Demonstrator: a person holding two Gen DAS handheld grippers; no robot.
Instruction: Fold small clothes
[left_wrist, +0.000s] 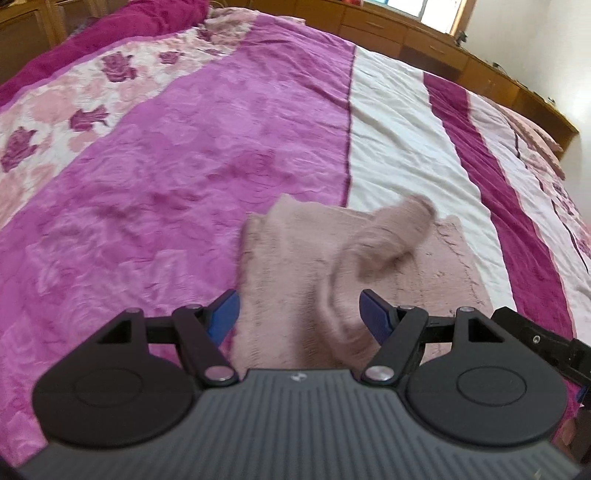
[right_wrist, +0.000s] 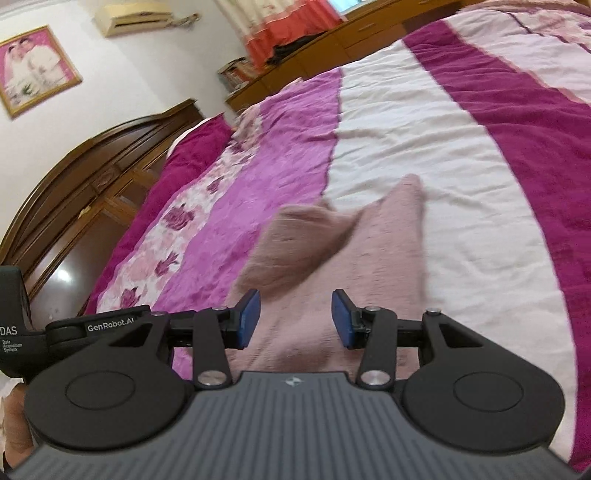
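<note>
A small dusty-pink knit garment (left_wrist: 288, 266) lies flat on the bed, across the seam between the magenta and white stripes. One sleeve (left_wrist: 391, 236) lies folded over its body and looks blurred. My left gripper (left_wrist: 301, 314) hovers over the garment's near part, open, and its blue pads (left_wrist: 225, 314) press on nothing. In the right wrist view the same garment (right_wrist: 388, 258) shows with the folded sleeve (right_wrist: 295, 247) as a darker flap. My right gripper (right_wrist: 295, 317) is open above the knit, with nothing between its pads (right_wrist: 341, 319).
The striped magenta, floral and white bedspread (left_wrist: 166, 166) fills both views. Wooden cabinets (left_wrist: 424, 40) run along the far side and a dark wooden headboard (right_wrist: 92, 173) stands at the left. The right gripper's black body (left_wrist: 539, 343) is close beside the left one.
</note>
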